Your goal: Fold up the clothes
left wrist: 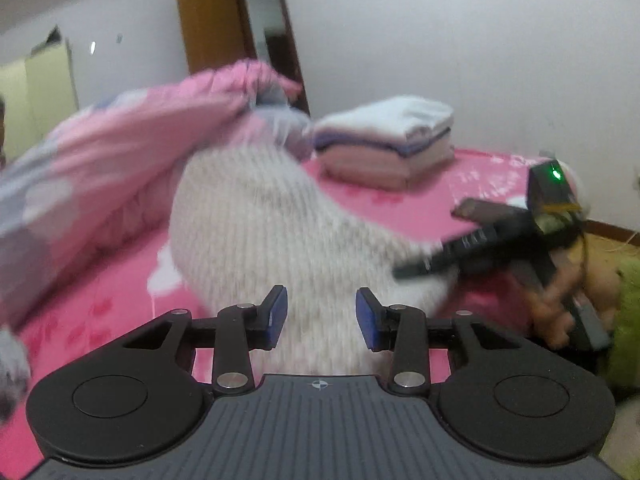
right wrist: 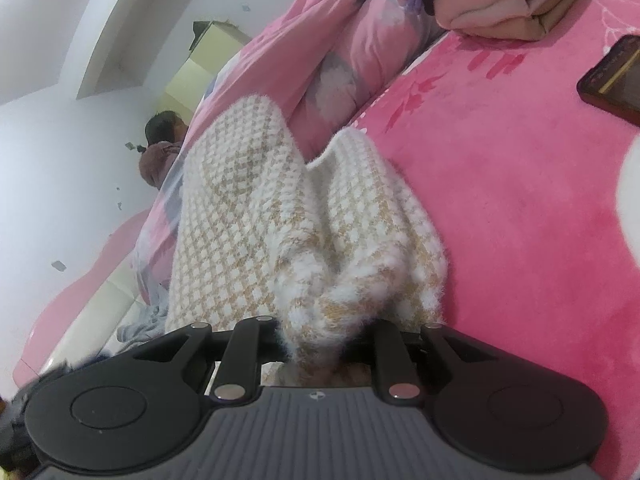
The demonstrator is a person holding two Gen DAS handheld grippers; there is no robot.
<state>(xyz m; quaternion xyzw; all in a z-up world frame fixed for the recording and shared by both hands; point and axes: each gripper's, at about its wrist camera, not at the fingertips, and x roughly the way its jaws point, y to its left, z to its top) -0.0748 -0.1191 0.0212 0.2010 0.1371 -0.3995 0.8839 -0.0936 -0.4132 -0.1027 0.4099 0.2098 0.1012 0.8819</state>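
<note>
Gathering a fuzzy knit sweater (right wrist: 288,216) on the bed (right wrist: 520,208) looks like the step in hand. The right gripper (right wrist: 320,340) has its fingers clamped on a bunched edge of the knit at the near side, and the fabric rises from there into soft humps. The left gripper (left wrist: 321,316) hovers over the sweater with its blue-padded fingers (left wrist: 276,316) apart and nothing pinched between them. Next, I judge, the left must catch a free edge so the knit can be spread flat. It is thick, cream with a tan check, hairy and limp. A folded stack (left wrist: 388,144) sits on the far side, beside a pink quilt (left wrist: 120,140).
</note>
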